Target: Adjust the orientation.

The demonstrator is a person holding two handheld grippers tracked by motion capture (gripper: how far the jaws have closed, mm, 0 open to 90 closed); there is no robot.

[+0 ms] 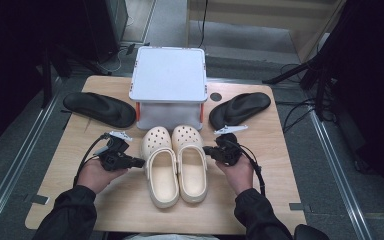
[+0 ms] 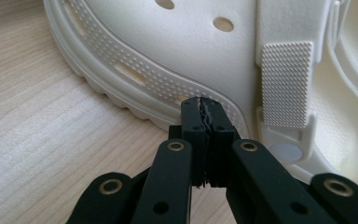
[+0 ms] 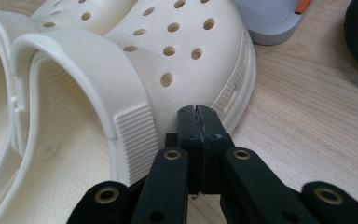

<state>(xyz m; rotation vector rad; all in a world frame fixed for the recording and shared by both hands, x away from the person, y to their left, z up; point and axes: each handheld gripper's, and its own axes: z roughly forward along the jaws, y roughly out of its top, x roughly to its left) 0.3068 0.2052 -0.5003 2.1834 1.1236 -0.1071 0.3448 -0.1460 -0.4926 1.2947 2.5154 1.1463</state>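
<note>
high view gives us the desk (image 1: 105,200), pale wood, with everything laid out on it. at its far edge stands a grey box (image 1: 169,75) with a flat lid and orange clips at its corners. left of the box lies a black insole (image 1: 99,108), and right of it a second insole (image 1: 240,108), both well apart from the middle.

just in front of the box we see a pair of cream clogs, side by side and touching, toes toward the box, heels toward us: the left clog (image 1: 160,167) and the right clog (image 1: 192,162).

our left hand (image 1: 96,173) brings the left claw (image 1: 139,162) up against the outer side of the left clog; in the left gripper view its jaws are clenched together with nothing between them, the tips at the clog's ridged sole edge near the strap rivet.

our right hand (image 1: 239,172) sets the right claw (image 1: 206,150) against the outer side of the right clog; in the right gripper view those jaws are likewise pressed together on nothing, tips just beside the strap's textured end.
</note>
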